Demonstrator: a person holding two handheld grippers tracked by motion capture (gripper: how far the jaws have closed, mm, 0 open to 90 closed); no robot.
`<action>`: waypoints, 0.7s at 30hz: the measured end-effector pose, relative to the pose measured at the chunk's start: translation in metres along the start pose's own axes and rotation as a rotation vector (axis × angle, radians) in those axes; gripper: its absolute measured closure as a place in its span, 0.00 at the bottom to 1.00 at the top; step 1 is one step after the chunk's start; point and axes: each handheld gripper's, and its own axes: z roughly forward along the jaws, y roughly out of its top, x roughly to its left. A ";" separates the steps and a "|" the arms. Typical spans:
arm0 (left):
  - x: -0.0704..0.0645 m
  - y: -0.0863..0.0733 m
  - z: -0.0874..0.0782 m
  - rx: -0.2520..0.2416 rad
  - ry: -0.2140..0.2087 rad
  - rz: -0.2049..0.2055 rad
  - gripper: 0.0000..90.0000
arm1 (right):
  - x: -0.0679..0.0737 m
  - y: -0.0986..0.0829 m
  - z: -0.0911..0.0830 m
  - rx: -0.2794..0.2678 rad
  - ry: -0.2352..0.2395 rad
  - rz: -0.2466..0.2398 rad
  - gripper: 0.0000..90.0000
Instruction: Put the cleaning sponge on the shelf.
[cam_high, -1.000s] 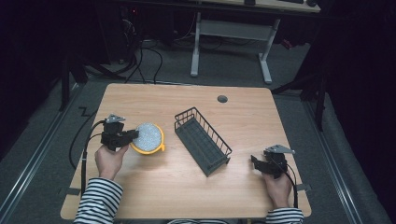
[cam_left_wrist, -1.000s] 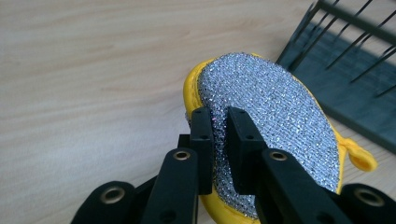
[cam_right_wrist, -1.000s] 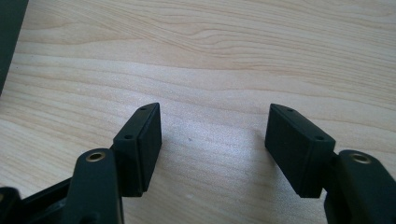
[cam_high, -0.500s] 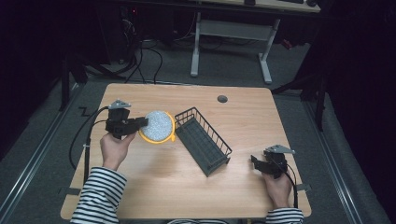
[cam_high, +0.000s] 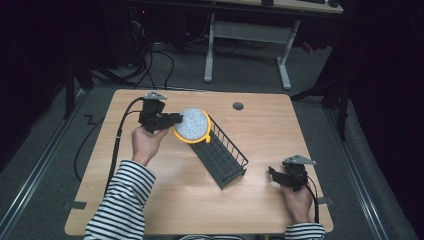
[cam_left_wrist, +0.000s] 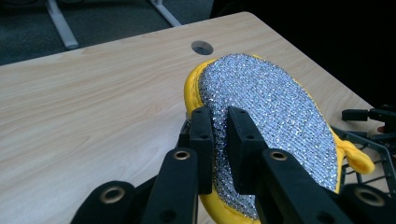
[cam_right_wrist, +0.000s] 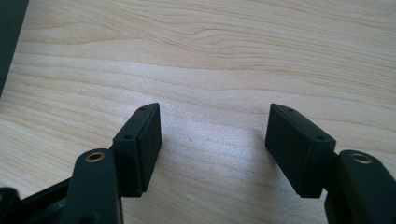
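Note:
A round scouring pad (cam_high: 193, 125), silver mesh with a yellow rim, is pinched at its edge by my left gripper (cam_high: 172, 120) and held tilted above the far end of a black wire basket (cam_high: 220, 154). The left gripper view shows the pad (cam_left_wrist: 275, 121) up close with the gripper (cam_left_wrist: 220, 135) shut on its near edge, and a corner of the basket (cam_left_wrist: 373, 140) at the right. Near the table's front right, my right gripper (cam_high: 274, 174) rests low and open. Its own view has that gripper (cam_right_wrist: 215, 140) over bare wood.
The wooden table (cam_high: 150, 200) has a round cable hole (cam_high: 238, 106) near its far edge. The basket lies diagonally in the middle. Beyond the table are a dark floor, cables and white desk legs (cam_high: 210, 55). Cables trail from both grippers.
My left gripper has carried the pad up and to the right, from left of the basket to over the basket's far end. The right gripper has stayed put.

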 end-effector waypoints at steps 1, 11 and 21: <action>-0.001 0.003 0.004 0.003 -0.009 0.002 0.91 | 0.000 0.000 0.000 0.000 0.000 0.000 0.40; -0.011 0.018 0.047 0.035 -0.043 0.039 0.91 | 0.000 0.000 0.000 0.000 0.001 -0.001 0.40; -0.015 0.012 0.078 0.060 -0.064 0.048 0.90 | 0.000 0.000 0.000 0.001 0.001 -0.003 0.40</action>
